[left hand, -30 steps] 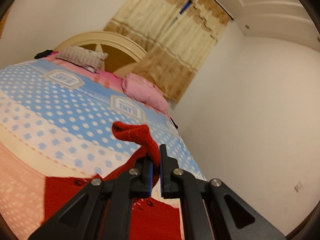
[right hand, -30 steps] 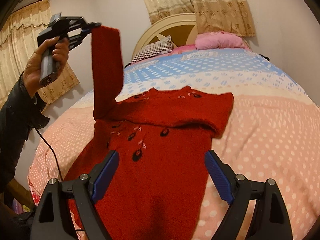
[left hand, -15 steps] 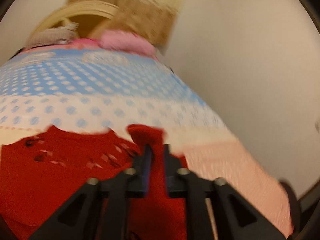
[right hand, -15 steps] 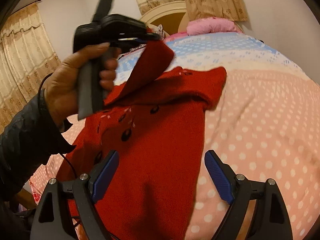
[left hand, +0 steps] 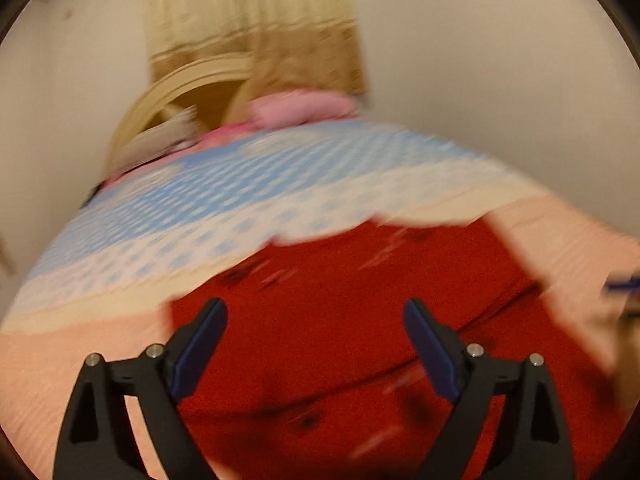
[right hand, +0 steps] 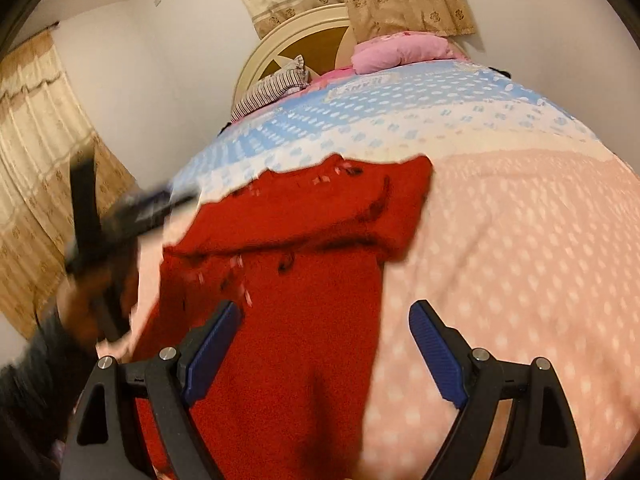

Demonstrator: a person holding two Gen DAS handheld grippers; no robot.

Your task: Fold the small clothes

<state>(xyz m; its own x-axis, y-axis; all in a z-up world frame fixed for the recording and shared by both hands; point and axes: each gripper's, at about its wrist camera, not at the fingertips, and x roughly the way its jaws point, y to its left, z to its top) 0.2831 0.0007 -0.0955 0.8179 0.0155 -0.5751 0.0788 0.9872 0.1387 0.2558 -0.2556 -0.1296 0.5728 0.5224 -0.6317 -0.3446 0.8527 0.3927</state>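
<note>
A small red knitted sweater (right hand: 288, 264) with dark embroidered flowers lies flat on the bed, both sleeves folded across its chest. It also shows in the left wrist view (left hand: 344, 312), blurred. My left gripper (left hand: 316, 316) is open and empty just above the sweater's upper part. In the right wrist view that left gripper (right hand: 120, 216) appears blurred at the left, held by a hand. My right gripper (right hand: 324, 320) is open and empty above the sweater's lower right edge.
The bed has a spotted cover, pink (right hand: 520, 260) near me and blue (right hand: 400, 100) farther off. A pink pillow (right hand: 400, 50) and a striped pillow (right hand: 272, 90) lie by the cream headboard (right hand: 296, 36). Curtains hang behind and at the left.
My left gripper carried the sleeve down across the sweater, let go of it and opened. It has pulled back to the left. The right gripper stayed open and hardly moved.
</note>
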